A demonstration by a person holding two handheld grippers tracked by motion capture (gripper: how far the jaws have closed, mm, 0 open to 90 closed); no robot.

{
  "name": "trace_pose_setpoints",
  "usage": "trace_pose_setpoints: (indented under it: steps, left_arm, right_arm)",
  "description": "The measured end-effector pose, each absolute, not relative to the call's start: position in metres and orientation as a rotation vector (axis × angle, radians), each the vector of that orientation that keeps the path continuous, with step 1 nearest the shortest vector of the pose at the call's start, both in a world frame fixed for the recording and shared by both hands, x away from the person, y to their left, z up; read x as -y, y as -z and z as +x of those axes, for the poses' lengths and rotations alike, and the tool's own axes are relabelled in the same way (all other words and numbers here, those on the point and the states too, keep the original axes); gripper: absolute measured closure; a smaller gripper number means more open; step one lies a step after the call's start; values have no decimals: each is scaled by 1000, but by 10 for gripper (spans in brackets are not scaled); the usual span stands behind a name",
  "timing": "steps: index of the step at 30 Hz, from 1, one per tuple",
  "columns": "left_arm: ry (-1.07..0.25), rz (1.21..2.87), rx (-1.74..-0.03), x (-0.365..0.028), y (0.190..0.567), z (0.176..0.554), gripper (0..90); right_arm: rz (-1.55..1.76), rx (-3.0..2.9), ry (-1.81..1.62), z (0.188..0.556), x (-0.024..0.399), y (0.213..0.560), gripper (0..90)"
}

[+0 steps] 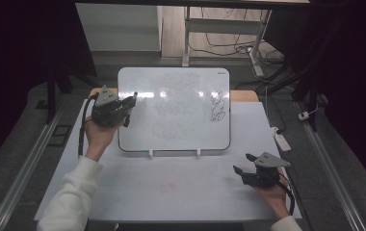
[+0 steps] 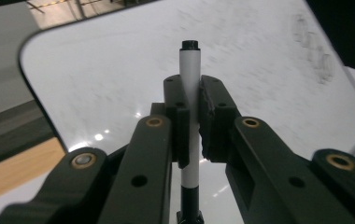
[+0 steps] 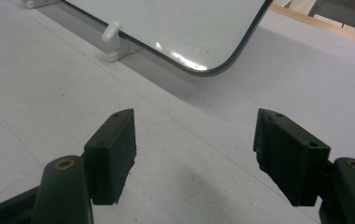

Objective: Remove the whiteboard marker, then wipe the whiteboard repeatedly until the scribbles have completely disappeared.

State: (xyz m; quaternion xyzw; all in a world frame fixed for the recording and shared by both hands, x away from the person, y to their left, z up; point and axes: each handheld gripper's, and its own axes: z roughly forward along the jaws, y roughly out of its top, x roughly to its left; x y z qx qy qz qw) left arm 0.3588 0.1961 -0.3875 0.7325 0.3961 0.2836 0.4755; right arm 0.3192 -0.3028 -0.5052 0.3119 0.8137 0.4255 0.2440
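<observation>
Left tongs (image 2: 192, 121) around marker (image 2: 190, 70).

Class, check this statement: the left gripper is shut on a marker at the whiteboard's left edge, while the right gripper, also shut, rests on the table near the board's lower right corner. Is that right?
Not quite. The right gripper is open, with nothing between its jaws, as the right gripper view shows. The rest holds: the left gripper is shut on the marker at the whiteboard's left edge.

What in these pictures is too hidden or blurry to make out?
- Marker tip: left gripper view, cut off by the bottom edge.
- Scribbles on the whiteboard: high view, too small to read.
- Marker's middle: left gripper view, hidden by the left gripper.
</observation>
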Motion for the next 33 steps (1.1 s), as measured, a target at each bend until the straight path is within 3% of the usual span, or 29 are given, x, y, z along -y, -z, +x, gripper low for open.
trace_pose_setpoints:
  steps: [13, 33]
  left_arm:
    - [-581, 1773, -874, -186, 409, 317, 820]
    - [-429, 1872, -728, -122, 420, 309, 819]
  right_arm:
    - [843, -2221, -1163, 319, 300, 505, 300]
    - [827, -2207, -1228, 318, 298, 503, 294]
